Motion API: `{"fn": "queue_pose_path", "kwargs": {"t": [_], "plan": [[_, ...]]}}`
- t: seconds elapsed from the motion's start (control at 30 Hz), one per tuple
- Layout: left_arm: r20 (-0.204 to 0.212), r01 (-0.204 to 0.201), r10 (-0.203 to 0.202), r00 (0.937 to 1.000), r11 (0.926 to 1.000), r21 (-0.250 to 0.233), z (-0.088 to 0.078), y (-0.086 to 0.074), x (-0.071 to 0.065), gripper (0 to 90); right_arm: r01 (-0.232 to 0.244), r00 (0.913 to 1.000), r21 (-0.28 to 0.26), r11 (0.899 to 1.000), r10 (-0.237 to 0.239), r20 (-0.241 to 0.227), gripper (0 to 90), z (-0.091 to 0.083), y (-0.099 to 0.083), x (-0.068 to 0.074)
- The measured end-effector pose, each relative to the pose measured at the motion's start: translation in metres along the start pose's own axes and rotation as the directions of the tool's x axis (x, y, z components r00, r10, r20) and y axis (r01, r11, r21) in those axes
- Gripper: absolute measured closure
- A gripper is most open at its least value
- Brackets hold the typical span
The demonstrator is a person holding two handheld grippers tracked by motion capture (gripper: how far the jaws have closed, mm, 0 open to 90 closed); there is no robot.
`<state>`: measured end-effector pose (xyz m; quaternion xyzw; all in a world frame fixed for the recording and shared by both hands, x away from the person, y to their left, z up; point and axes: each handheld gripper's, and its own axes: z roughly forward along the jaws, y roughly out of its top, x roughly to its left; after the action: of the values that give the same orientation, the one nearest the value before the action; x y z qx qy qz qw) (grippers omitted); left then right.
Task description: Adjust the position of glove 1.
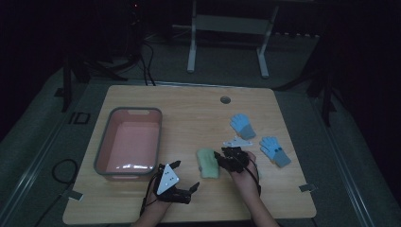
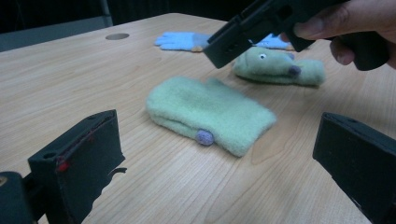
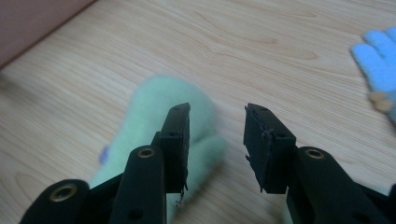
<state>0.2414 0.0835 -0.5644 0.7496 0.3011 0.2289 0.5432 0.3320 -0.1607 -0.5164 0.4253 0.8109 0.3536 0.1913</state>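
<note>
Two green mittens (image 2: 210, 114): lying flat on the worktop (image 1: 189, 106)
Right tool (image 3: 217, 140): jaws spread, empty, above a mitten
Left tool (image 1: 182, 177): jaws spread, empty

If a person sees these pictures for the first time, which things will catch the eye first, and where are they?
The pale green mitten lies flat near the middle of the wooden table, with the right claw open just above its edge. To its left stands an empty pink bin, and the left claw is open in front of the bin. Two blue gloves lie apart at the right.
</note>
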Motion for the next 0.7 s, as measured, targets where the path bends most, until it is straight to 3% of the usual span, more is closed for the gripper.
{"fn": "queue_pose_path", "kwargs": {"t": [0.2, 0.23, 0.4, 0.5, 0.7], "plan": [[0.003, 0.005, -0.005, 1.0, 1.0, -0.002, 0.0, 0.0, 0.001, 1.5, 0.042, 0.9986, 0.008, 0.999, -0.042, -0.031, 59.7, -0.012, -0.003, -0.015], [0.003, 0.002, -0.002, 1.0, 1.0, -0.002, 0.0, 0.0, 0.001, 1.5, 0.047, 0.9983, 0.015, 0.999, -0.047, -0.034, 59.6, -0.02, -0.005, -0.026], [0.003, 0.003, -0.003, 1.0, 1.0, -0.002, 0.0, 0.0, 0.001, 1.5, 0.057, 0.998, 0.012, 0.998, -0.056, -0.03, 60.0, -0.033, -0.009, -0.044], [0.002, 0.003, -0.003, 1.0, 1.0, -0.002, 0.0, 0.0, 0.0, 1.6, 0.093, 0.9954, 0.019, 0.995, -0.093, -0.025, 60.8, -0.039, -0.014, -0.056], [-0.001, 0.0, 0.0, 1.0, 1.0, -0.002, 0.0, 0.0, 0.0, 1.5, 0.114, 0.9924, 0.047, 0.992, -0.111, -0.052, 60.1, -0.047, -0.026, -0.08]]}}
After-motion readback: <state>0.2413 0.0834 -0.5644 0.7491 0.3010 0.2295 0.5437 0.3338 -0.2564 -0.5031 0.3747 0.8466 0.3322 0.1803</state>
